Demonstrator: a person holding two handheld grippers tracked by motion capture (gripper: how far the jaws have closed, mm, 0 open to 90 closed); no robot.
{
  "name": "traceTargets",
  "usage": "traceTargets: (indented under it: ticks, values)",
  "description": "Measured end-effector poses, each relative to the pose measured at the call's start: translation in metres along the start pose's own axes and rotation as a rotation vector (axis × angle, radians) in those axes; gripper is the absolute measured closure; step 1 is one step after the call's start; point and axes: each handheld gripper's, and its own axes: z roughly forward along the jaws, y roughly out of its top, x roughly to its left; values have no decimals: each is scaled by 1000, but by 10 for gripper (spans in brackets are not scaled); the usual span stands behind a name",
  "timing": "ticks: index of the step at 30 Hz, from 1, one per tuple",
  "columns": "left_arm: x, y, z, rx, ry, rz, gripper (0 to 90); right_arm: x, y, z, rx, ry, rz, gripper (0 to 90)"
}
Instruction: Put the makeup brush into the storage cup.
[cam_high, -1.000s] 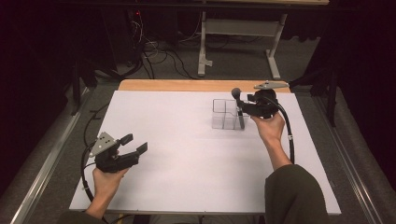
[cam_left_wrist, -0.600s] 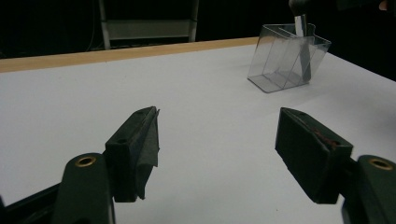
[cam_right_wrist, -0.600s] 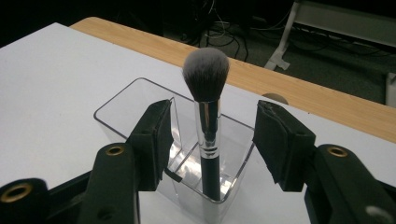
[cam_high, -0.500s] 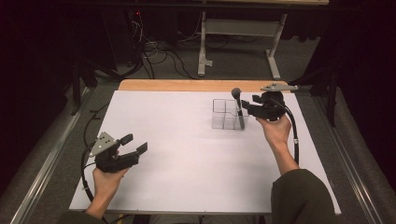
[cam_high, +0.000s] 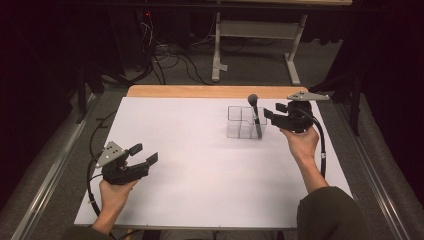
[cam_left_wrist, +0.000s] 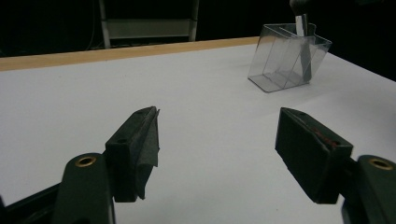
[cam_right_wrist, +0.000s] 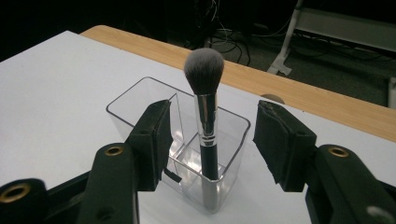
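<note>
A makeup brush (cam_high: 256, 117) with a black handle, silver ferrule and grey bristle head stands upright in a clear plastic organizer (cam_high: 239, 124) at the table's far right. My right gripper (cam_high: 272, 112) is just right of it, level with the handle and pointing at it, open and apart from it. In the right gripper view the brush (cam_right_wrist: 205, 107) rises from the near compartment of the organizer (cam_right_wrist: 140, 100), between the spread jaws of the right gripper (cam_right_wrist: 217, 116) but farther off. My left gripper (cam_high: 145, 153) rests low at the near left, open and holding nothing. Its own view shows the left gripper (cam_left_wrist: 217, 140) aimed toward the organizer (cam_left_wrist: 280, 60).
A white sheet (cam_high: 200, 165) covers the table, with a wooden strip (cam_high: 200, 91) along the far edge. Cables (cam_high: 170, 55) and a metal stand's legs (cam_high: 295, 70) lie on the dark floor beyond. Each gripper trails a black cable.
My right gripper has drawn back to the right, away from the organizer, with its jaws still spread. The brush stays standing in the organizer. The left gripper has not moved.
</note>
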Motion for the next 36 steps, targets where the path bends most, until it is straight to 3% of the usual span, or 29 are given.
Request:
traceTargets:
  ticks: [24, 36]
  values:
    - [0, 0, 0, 2, 2, 1, 304, -5, -14, -20, -11, 3, -14, 487]
    - [0, -1, 0, 1, 2, 2, 304, -8, -20, -32, -29, 3, 10, 485]
